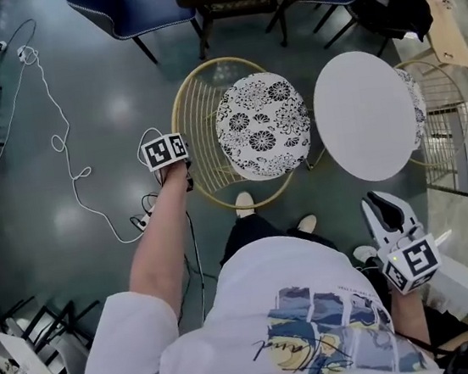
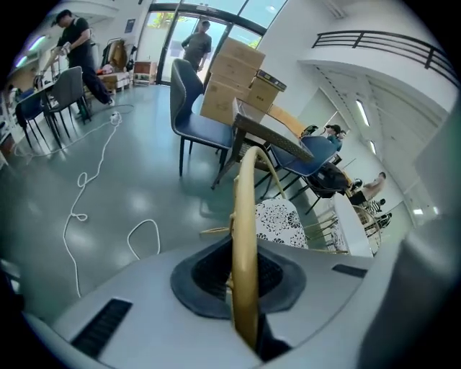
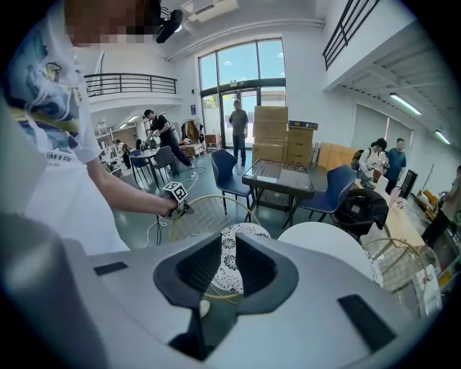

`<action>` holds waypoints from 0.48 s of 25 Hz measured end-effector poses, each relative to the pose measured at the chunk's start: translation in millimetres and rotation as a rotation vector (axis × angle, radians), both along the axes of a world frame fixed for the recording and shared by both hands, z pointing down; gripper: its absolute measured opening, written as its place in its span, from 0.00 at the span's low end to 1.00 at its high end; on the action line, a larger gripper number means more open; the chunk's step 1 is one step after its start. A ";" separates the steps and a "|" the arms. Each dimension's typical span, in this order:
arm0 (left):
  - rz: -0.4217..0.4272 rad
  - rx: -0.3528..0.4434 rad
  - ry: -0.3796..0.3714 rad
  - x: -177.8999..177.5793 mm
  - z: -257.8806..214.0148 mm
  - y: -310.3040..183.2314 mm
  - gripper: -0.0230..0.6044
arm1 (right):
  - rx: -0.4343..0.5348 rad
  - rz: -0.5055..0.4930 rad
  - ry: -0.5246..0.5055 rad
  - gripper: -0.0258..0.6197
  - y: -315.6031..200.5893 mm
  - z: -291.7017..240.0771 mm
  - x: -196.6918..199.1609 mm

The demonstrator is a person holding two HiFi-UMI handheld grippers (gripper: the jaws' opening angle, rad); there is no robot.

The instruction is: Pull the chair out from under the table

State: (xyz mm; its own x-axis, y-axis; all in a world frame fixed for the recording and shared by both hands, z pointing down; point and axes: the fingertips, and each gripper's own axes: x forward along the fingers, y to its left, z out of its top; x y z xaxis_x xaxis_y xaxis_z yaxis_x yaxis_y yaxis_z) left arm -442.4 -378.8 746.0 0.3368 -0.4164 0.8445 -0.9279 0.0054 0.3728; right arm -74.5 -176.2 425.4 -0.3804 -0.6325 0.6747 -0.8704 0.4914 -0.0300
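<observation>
Chair point(image 1: 260, 127) at centre of the head view, patterned seat just left of the round white table point(image 1: 366, 117), close to its edge but not visibly beneath the top. Already gripped: left tongs point(image 1: 176, 165) clenched on the gold rim point(image 2: 245, 238) of the wire back, at the chair's left side in the head view, seen upright between the pads in the left gripper view. Right tongs point(image 1: 385, 209) released, nothing between the jaws, held low at lower right of the head view, well apart from the chair and just below the table. Judged as grasp step done, pull about to start. Next move: draw the rim toward the lower left of the head view, away from the table, keeping the clamp firm against slip or twist of the thin wire. Better dragged low and level, to slide the legs rather than tip them. Worth minding the white cable point(image 1: 59, 143) on the floor at left of the frame, near the likely pull path, and the shoes point(image 1: 243, 204) right below the seat. Second wire chair point(image 1: 417, 106) at far right, partly under the table, untouched.
</observation>
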 end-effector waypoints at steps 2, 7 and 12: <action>-0.020 0.005 -0.009 -12.5 0.4 0.3 0.07 | 0.001 -0.005 0.002 0.13 -0.6 1.4 -1.2; -0.044 -0.004 -0.013 -52.9 1.0 12.1 0.07 | -0.015 -0.025 -0.004 0.12 4.3 5.2 -12.5; -0.064 -0.018 -0.028 -97.4 2.2 26.7 0.06 | -0.025 -0.055 -0.002 0.13 1.8 2.7 -20.5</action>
State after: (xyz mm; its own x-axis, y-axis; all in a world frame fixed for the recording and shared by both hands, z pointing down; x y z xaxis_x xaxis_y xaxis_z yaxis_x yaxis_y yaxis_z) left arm -539.8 -352.1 748.3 0.2861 -0.4211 0.8607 -0.9356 0.0713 0.3458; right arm -95.0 -174.4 428.1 -0.4155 -0.5933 0.6895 -0.8420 0.5376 -0.0448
